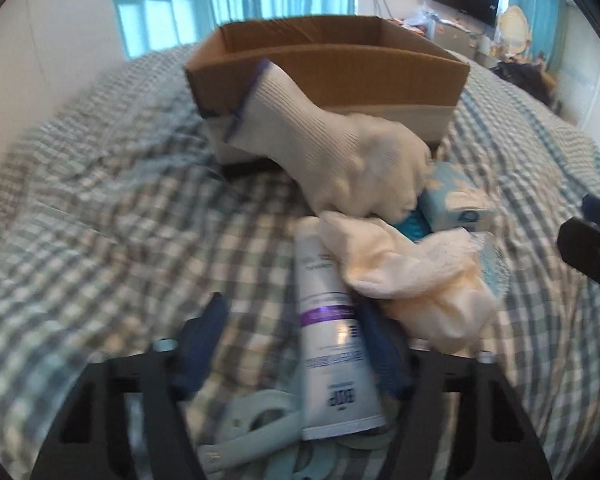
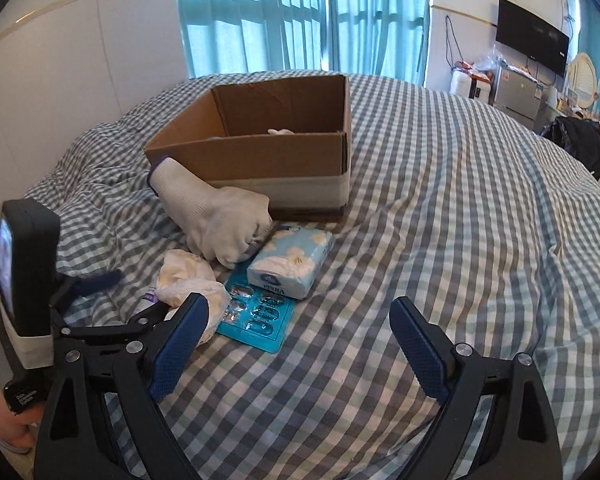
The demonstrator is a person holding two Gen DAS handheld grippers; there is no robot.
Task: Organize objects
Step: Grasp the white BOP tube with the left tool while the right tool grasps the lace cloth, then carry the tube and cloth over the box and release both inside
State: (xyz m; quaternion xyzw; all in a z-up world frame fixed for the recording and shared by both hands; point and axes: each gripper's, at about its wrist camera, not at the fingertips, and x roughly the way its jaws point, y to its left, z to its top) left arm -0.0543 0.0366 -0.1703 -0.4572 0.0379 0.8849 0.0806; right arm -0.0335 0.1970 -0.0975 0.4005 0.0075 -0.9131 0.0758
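Note:
A white tube (image 1: 332,344) with a purple band lies on the checked bed between the open fingers of my left gripper (image 1: 292,320), not clamped. A crumpled cream cloth (image 1: 416,276) lies over its top; it also shows in the right wrist view (image 2: 188,276). A white knit glove (image 1: 340,148) leans against an open cardboard box (image 1: 328,68); glove (image 2: 220,220) and box (image 2: 260,148) both show in the right wrist view. A tissue pack (image 2: 292,260) and a teal blister card (image 2: 256,316) lie in front of the box. My right gripper (image 2: 300,328) is open and empty over bare bedding.
A pale green tape dispenser (image 1: 252,424) lies under the tube's near end. The left gripper's body (image 2: 28,272) stands at the left of the right wrist view. The checked bedspread (image 2: 460,220) extends to the right. Furniture and a wall screen (image 2: 532,44) stand beyond the bed.

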